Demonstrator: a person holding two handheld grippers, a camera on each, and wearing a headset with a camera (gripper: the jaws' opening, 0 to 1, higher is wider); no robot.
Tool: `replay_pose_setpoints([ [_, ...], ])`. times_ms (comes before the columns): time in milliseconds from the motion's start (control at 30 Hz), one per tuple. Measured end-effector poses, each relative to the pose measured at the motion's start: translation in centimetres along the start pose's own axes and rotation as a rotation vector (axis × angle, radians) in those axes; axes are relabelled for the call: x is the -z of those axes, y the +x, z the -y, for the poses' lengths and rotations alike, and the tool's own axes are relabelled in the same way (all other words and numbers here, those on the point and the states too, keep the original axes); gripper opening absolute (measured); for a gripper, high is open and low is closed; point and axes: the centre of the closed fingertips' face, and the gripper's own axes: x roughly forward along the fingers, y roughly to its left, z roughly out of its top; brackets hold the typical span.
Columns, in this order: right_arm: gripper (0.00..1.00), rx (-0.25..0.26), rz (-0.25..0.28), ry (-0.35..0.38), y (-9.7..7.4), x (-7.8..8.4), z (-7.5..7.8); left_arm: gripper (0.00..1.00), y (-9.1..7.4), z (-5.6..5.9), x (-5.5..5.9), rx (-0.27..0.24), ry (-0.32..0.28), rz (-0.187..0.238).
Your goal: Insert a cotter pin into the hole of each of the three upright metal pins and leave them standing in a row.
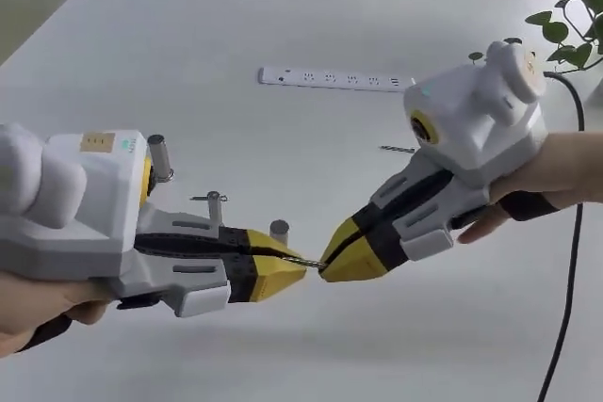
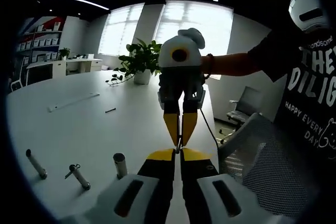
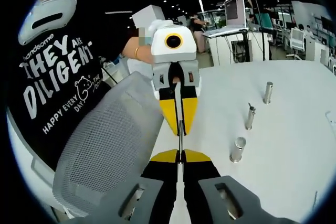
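Observation:
Three upright metal pins stand in a slanted row on the white table: the far pin [image 1: 157,154], the middle pin [image 1: 215,207] with a cotter pin through its top, and the near pin [image 1: 279,230]. Just in front of the near pin, my left gripper [image 1: 300,270] and right gripper [image 1: 327,267] meet tip to tip. A thin cotter pin [image 1: 309,261] spans between them, and both sets of jaws are shut on its ends. In the left gripper view the cotter pin [image 2: 179,142] runs from my left gripper [image 2: 178,153] into the right gripper [image 2: 179,139].
A loose cotter pin [image 1: 398,149] lies on the table beyond the right gripper. A white power strip [image 1: 334,78] lies further back. A black cable [image 1: 569,261] runs down the right side, and a potted plant [image 1: 575,16] stands at the far right corner.

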Motion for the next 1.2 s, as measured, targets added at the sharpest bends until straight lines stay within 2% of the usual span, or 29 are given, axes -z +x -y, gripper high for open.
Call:
replay_pose_setpoints([
  [67, 0.00, 0.012, -0.027, -0.022, -0.2, 0.5, 0.5, 0.03, -0.1, -0.2, 0.2, -0.020, 0.007, -0.003],
  [167, 0.00, 0.033, -0.052, -0.018, -0.3, 1.0, 1.0, 0.08, -0.4, -1.2, 0.4, -0.081, -0.033, -0.010],
  [200, 0.00, 0.061, -0.069, -0.015, -0.4, 1.5, 1.7, 0.09, -0.7, -2.1, 0.3, -0.124, -0.008, -0.001],
  [267, 0.00, 0.084, -0.087, -0.017, -0.6, 2.1, 2.2, 0.09, -1.0, -2.8, 0.4, -0.161, -0.015, 0.000],
  [433, 0.00, 0.134, -0.109, -0.015, -1.1, 2.7, 3.2, 0.12, -1.3, -3.8, 0.9, -0.215, -0.006, -0.008],
  [533, 0.00, 0.169, -0.113, -0.012, -1.3, 3.0, 4.0, 0.13, -1.4, -4.9, 1.6, -0.282, 0.006, -0.029],
  [600, 0.00, 0.195, -0.147, -0.026, -1.4, 3.6, 4.6, 0.14, -1.4, -5.7, 2.1, -0.315, 0.020, -0.036],
  [700, 0.00, 0.196, -0.169, -0.022, -1.3, 4.4, 5.1, 0.13, -0.9, -6.0, 3.4, -0.312, 0.007, -0.080],
  [867, 0.00, 0.213, -0.191, -0.021, -1.0, 5.0, 5.7, 0.15, -0.3, -6.7, 4.1, -0.345, 0.058, -0.109],
  [1033, 0.00, 0.234, -0.186, -0.002, -0.9, 5.1, 6.7, 0.15, 0.2, -7.8, 4.6, -0.383, 0.059, -0.120],
  [1200, 0.00, 0.243, -0.196, 0.001, -0.8, 5.3, 7.6, 0.15, 1.0, -8.6, 4.9, -0.411, 0.035, -0.108],
])
